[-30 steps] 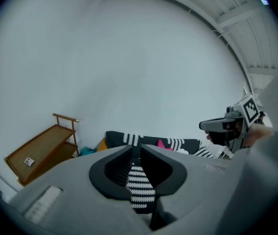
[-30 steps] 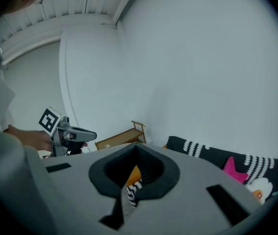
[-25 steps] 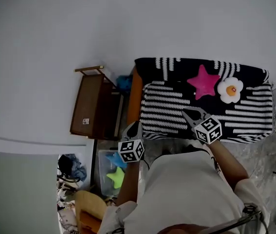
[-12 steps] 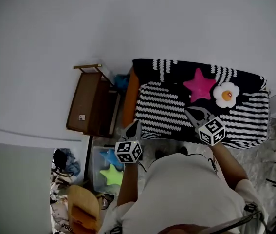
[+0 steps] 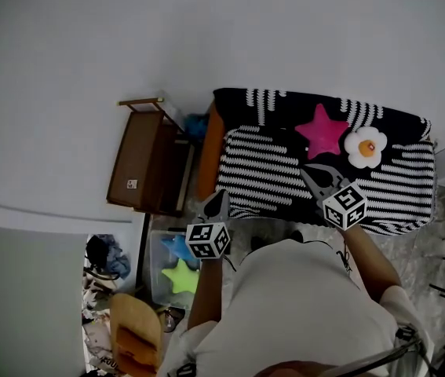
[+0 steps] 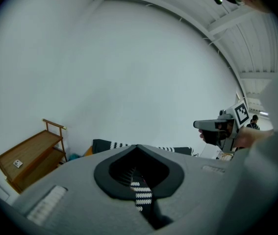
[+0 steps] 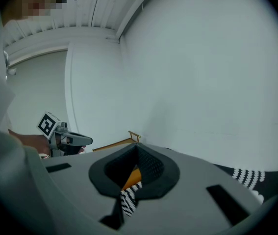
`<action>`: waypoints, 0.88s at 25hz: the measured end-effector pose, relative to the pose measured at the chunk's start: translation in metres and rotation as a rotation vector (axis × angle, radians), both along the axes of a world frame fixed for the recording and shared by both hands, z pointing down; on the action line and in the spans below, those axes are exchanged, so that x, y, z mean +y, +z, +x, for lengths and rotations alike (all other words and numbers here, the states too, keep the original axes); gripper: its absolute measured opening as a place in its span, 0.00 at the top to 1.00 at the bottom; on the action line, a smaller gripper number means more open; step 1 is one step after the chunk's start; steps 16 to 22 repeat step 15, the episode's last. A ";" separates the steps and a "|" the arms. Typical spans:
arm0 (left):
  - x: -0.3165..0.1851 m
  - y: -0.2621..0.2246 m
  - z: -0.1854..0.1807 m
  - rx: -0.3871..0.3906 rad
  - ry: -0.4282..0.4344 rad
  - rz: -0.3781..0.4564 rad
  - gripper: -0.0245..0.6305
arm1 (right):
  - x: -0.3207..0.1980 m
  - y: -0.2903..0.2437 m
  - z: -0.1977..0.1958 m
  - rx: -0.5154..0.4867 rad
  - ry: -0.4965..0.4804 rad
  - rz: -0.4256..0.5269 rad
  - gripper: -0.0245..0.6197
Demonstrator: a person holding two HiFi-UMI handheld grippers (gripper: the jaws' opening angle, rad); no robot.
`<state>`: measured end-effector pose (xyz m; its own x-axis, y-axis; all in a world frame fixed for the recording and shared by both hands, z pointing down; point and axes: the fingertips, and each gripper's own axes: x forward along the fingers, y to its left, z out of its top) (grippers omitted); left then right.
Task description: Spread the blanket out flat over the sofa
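Note:
The black-and-white striped blanket (image 5: 269, 175) lies flat over the sofa's seat and back, and the orange sofa arm (image 5: 209, 159) shows at its left end. A pink star pillow (image 5: 322, 130) and an egg-shaped pillow (image 5: 366, 147) rest on it. My left gripper (image 5: 218, 203) hovers at the blanket's front left corner, jaws shut, nothing visibly held. My right gripper (image 5: 315, 176) is above the seat's front middle, also shut and empty as far as I can see. In the gripper views, stripes show only through the gap behind each closed tip: left gripper (image 6: 138, 146), right gripper (image 7: 138, 146).
A brown wooden shelf (image 5: 147, 167) stands left of the sofa against the white wall. A clear bin (image 5: 155, 269) with a blue and a green star pillow sits on the floor by my left side. A wooden seat (image 5: 136, 336) and clutter lie further left.
The left gripper has barely shifted at the blanket's front left corner. The right gripper has drifted slightly rightward along the sofa's front. The blanket and pillows lie as before.

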<state>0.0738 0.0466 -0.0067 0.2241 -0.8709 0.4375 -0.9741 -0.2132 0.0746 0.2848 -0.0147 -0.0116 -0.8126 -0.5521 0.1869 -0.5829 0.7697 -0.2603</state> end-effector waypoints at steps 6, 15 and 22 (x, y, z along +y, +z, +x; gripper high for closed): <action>0.004 0.001 -0.005 0.000 0.007 -0.011 0.93 | 0.004 -0.001 -0.005 0.006 -0.003 0.002 0.96; 0.005 0.004 -0.011 0.012 0.013 -0.017 0.93 | 0.009 0.004 -0.014 0.018 -0.007 -0.001 0.96; 0.005 0.004 -0.011 0.012 0.013 -0.017 0.93 | 0.009 0.004 -0.014 0.018 -0.007 -0.001 0.96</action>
